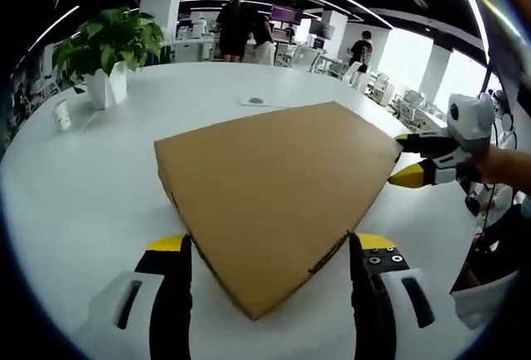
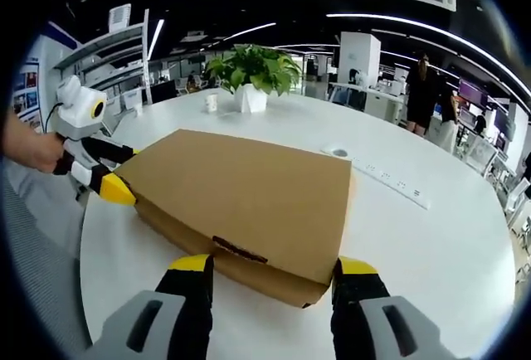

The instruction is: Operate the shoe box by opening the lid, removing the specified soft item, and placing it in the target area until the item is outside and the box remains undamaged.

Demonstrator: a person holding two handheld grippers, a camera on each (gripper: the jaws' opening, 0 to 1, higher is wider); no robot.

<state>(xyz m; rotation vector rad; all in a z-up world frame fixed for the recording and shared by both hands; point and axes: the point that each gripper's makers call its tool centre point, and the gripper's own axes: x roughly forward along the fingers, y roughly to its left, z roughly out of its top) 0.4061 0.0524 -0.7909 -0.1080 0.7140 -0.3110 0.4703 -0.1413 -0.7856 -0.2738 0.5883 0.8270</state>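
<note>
The closed shoe box (image 1: 278, 198) lies flat mid-bench between both grippers, left gripper (image 1: 274, 248) and right gripper (image 2: 274, 270) each straddling a corner, jaws wide.

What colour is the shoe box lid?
Plain brown cardboard, the shoe box lid shows best in the left gripper view.

The shoe box (image 1: 278, 194) is plain brown cardboard — flat, wide and low, with its lid closed and sitting flush over the base. It lies flat on the white tabletop (image 1: 83, 202), close to the near edge. In the left gripper view one corner points toward the camera; in the right gripper view (image 2: 241, 194) a long side wall faces the camera — a dark slot marks its middle. No dents or tears show.
</note>
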